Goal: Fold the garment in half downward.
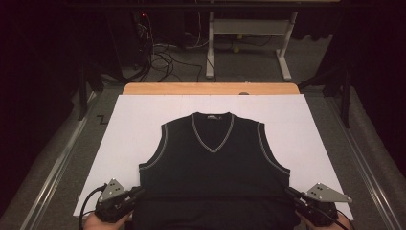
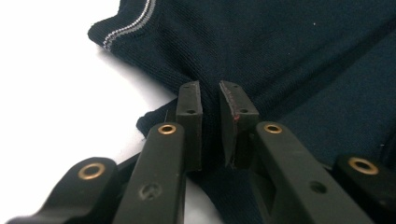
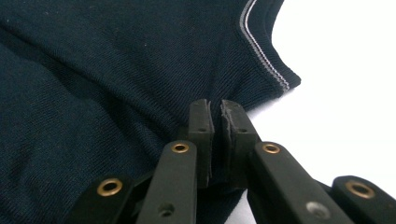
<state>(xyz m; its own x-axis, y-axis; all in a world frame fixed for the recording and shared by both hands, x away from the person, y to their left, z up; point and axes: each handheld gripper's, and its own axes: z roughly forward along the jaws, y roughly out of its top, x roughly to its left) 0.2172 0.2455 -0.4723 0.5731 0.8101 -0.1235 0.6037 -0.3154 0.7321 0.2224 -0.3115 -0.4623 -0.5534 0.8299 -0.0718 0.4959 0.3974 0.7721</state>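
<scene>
1. Lying flat on the white sheet (image 1: 143, 120), front up, the dark vest (image 1: 214, 163) has its V-neck toward the far edge and its lower part folded up at the near edge.
2. Each side of that fold is pinched: the left gripper (image 1: 135, 193) at the vest's left edge, the right gripper (image 1: 292, 192) at its right edge, jaws nearly closed on the knit.
3. Up close, the left gripper view shows the left gripper (image 2: 211, 100) with cloth in a narrow slot between the pads, and a striped armhole trim (image 2: 126, 30) just beyond.
4. Matching it, the right gripper view has the right gripper (image 3: 216, 112) clamped on the fabric, pads almost touching.
5. Bare white sheet lies open left, right and far of the vest; a wooden table edge (image 1: 210, 88) shows beyond it.
6. A neck label (image 1: 211, 115) is visible from above, too small to read.
</scene>
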